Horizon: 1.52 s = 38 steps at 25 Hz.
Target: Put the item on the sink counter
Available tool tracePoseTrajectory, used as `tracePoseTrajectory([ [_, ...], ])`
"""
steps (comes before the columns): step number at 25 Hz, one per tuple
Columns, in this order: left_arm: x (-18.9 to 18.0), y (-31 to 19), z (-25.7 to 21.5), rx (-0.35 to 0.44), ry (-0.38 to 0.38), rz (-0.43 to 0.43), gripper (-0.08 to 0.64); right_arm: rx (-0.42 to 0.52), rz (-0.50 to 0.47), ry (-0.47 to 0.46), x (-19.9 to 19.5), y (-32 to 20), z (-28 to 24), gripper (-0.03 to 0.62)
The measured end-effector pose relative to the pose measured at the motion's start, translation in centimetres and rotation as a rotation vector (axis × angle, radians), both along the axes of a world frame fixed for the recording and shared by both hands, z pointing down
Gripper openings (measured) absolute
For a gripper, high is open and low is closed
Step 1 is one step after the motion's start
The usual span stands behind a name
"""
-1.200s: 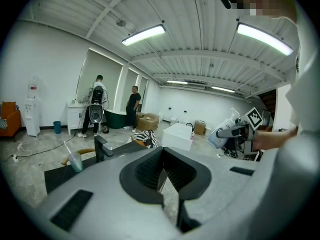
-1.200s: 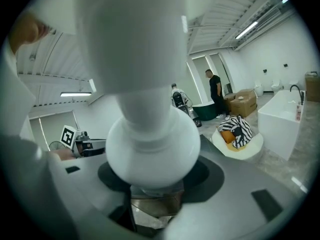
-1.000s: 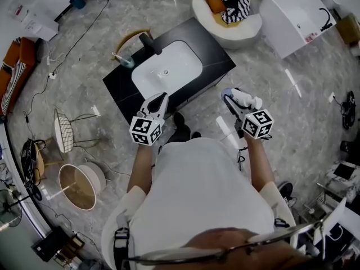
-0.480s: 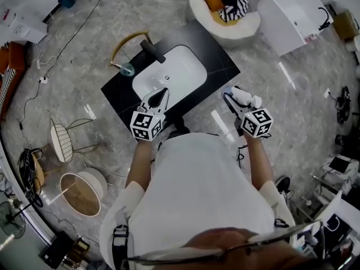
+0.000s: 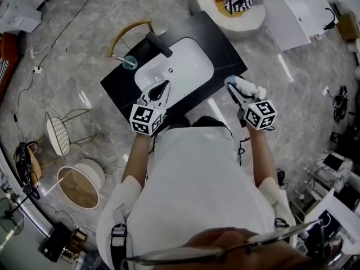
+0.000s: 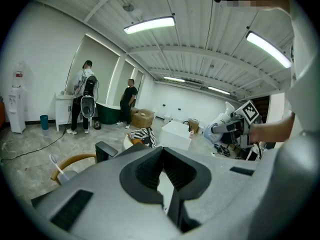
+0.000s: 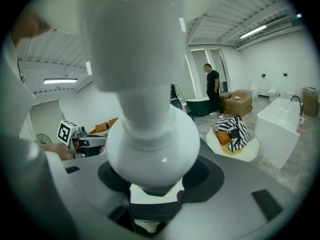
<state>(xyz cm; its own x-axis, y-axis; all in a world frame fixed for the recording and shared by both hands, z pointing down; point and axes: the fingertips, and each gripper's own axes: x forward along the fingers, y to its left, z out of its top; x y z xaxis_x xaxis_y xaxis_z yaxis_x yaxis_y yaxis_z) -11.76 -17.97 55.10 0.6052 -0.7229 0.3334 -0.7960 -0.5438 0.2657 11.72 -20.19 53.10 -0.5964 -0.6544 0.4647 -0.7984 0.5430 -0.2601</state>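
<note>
Since the earlier frame both grippers have been brought closer to the sink counter (image 5: 119, 88), which is now seen nearer to them in the head view. The left gripper (image 5: 161, 87) is held over the counter's near edge, its tip at the near rim of the white basin (image 5: 183, 66). In the left gripper view its jaws are seen pressed together, with nothing between them. The right gripper (image 5: 233, 86) is held just off the counter's near right edge, and its jaws are clamped, fairly wide apart, on a white bottle (image 7: 152, 139). In the right gripper view the bottle's rounded shoulder and neck are seen filling the gap between the jaws. The bottle is thus carried in the air beside the counter's right end and has not been set down on it. A black faucet (image 5: 159, 44) is mounted at the counter's far side behind the basin, and a small cup (image 5: 129, 62) with a toothbrush is stood on the counter's far left corner. A white chair (image 5: 225, 10) with a striped cushion is placed just beyond the counter's far right corner.
</note>
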Motion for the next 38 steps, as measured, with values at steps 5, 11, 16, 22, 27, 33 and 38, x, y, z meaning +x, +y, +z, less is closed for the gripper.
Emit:
tracePoseTrajectory([
  [5, -1.0, -0.4, 0.8, -0.014, 0.002, -0.011, 0.003, -0.005, -0.011, 0.020, -0.8, -2.0, 0.6, 0.250],
  [11, -1.6, -1.0, 1.3, -0.028, 0.005, -0.035, 0.003, -0.007, -0.051, 0.070, -1.7, -4.0, 1.5, 0.250],
  [16, -1.1, -2.1, 1.6, -0.033, -0.004, -0.064, 0.003, -0.013, -0.103, 0.097, -2.1, -6.4, 2.7, 0.250],
  [22, -0.4, -3.5, 2.0, -0.061, -0.001, -0.153, 0.003, -0.022, -0.215, 0.155, -3.0, -10.4, 4.8, 0.250],
  [27, 0.1, -4.6, 2.7, -0.092, -0.006, -0.235, 0.003, -0.038, -0.302, 0.187, -4.0, -13.8, 7.4, 0.250],
  [33, 0.2, -5.8, 3.5, -0.114, -0.015, -0.322, 0.003, -0.042, -0.376, 0.236, -5.1, -18.5, 11.1, 0.250],
  [38, 0.8, -6.6, 4.1, -0.139, -0.014, -0.381, 0.003, -0.062, -0.401, 0.273, -5.6, -22.2, 15.1, 0.250],
])
